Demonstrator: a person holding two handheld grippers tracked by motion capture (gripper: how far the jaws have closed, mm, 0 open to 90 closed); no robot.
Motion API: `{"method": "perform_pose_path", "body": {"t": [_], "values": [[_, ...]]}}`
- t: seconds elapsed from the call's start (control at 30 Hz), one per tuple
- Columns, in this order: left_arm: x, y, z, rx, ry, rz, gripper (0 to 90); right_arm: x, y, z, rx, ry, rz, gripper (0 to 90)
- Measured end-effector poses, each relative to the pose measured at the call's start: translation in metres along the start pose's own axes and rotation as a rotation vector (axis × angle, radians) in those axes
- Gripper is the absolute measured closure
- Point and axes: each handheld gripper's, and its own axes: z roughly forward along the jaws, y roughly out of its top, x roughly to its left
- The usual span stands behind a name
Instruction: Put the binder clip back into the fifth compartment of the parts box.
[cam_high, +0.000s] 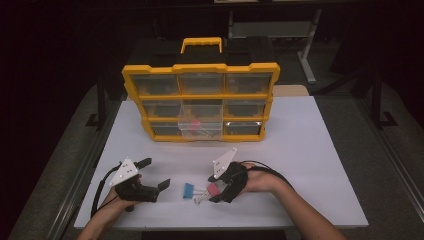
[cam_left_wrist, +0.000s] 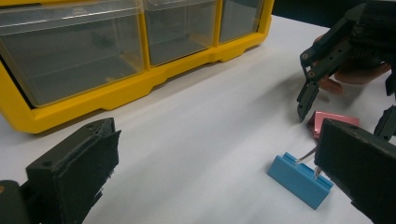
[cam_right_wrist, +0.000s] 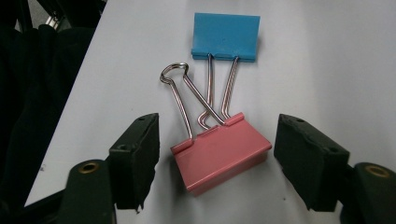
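A pink binder clip (cam_high: 213, 189) (cam_right_wrist: 222, 156) lies on the white table near its front edge, its wire handles crossing those of a blue binder clip (cam_high: 188, 190) (cam_right_wrist: 225, 35) just left of it. My right gripper (cam_high: 214, 188) (cam_right_wrist: 219, 156) is open and straddles the pink clip, with a gap between each pad and the clip's sides. Farther left my left gripper (cam_high: 155, 173) (cam_left_wrist: 217, 163) is open with nothing between its jaws. The left gripper view has the blue clip (cam_left_wrist: 299, 179), the pink clip (cam_left_wrist: 334, 120) and the right gripper (cam_left_wrist: 348, 112) over them.
A yellow organizer (cam_high: 200, 67) with clear drawers stands upright at the back of the table (cam_high: 310, 150). One middle drawer (cam_high: 201, 122) is pulled out and holds something pink. Dark floor and table legs surround the table.
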Motion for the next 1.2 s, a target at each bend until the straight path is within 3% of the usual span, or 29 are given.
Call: {"method": "perform_pose_path", "body": {"t": [0.53,1.2], "values": [[0.0001,0.0000,0.0002,0.004,-0.001,-0.001,0.0,0.0026,-0.0009,-0.0013,0.009,0.000,-0.031,40.8],[0.0002,0.0002,-0.0009,0.001,0.001,0.000,0.0,0.0081,-0.0014,-0.0041,0.036,-0.006,-0.029,42.1]]}}
